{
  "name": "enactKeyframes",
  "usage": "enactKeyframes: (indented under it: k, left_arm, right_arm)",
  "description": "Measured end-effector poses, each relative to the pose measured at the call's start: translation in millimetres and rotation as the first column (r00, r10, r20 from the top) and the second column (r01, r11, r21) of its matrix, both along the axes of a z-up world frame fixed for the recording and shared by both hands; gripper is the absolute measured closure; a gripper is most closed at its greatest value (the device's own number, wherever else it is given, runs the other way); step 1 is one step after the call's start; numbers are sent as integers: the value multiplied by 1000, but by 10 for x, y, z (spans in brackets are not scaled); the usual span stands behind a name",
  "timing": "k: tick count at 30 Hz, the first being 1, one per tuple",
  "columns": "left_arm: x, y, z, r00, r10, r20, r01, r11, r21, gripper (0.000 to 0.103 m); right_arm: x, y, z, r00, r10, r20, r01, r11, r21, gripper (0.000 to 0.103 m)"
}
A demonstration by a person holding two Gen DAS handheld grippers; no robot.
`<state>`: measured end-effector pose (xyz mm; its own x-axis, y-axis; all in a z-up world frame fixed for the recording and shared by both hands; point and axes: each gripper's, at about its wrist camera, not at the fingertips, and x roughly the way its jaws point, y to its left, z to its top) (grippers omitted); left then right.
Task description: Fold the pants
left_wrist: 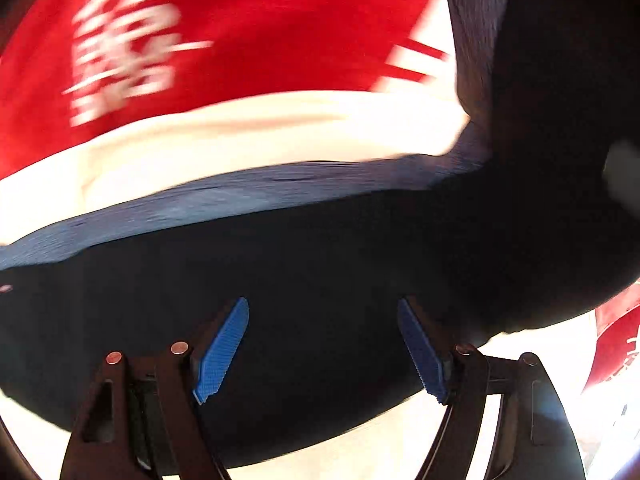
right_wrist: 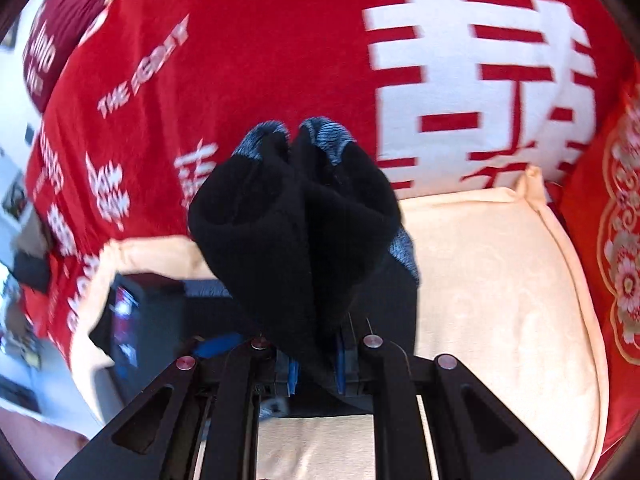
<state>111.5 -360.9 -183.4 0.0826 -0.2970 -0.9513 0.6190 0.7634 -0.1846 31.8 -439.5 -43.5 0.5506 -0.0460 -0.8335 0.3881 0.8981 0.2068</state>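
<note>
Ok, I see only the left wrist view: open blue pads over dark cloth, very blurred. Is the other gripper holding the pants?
Observer: Yes. The right gripper is shut on the pants, and the cloth is bunched upward from its pads.
Operator: Which part of the pants is it holding?
Observer: I cannot tell the pinched part. The bluish ribbed band stands at the top of the bunch, away from the gripper.
Operator: What lies under the bunch?
Observer: A cream cushion, resting on a red blanket with white characters.
Operator: Is my gripper visible there?
Observer: Only a blurred black device at lower left; it may be yours, I cannot confirm.
</note>
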Motion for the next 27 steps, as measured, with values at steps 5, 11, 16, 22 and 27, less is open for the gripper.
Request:
enactKeyframes:
  k: [5, 11, 16, 22, 27]
  left_arm:
    - [385, 845, -34, 996, 71, 52, -75, 993, 92, 25]
    - [780, 1651, -258, 980, 192, 42, -196, 965, 176, 25]
    - [851, 1751, -210, 986, 163, -30, -157, 978, 134, 25]
    - [700, 1247, 95, 978, -21, -210, 2, 996, -89, 25]
    - [500, 782, 116, 945, -117, -306, 65, 982, -176, 25]
  right_arm:
    - [450, 847, -484, 987, 101, -124, -111, 991, -76, 84]
    - [643, 1786, -1175, 921, 163, -355, -296, 884, -362, 75]
    - [320, 2010, -985, 882, 317, -349, -434, 836, -337, 47]
    - [10, 1159, -559, 956, 168, -239, -195, 976, -94, 47]
    - [-157, 629, -579, 974, 57, -222, -44, 997, 59, 47]
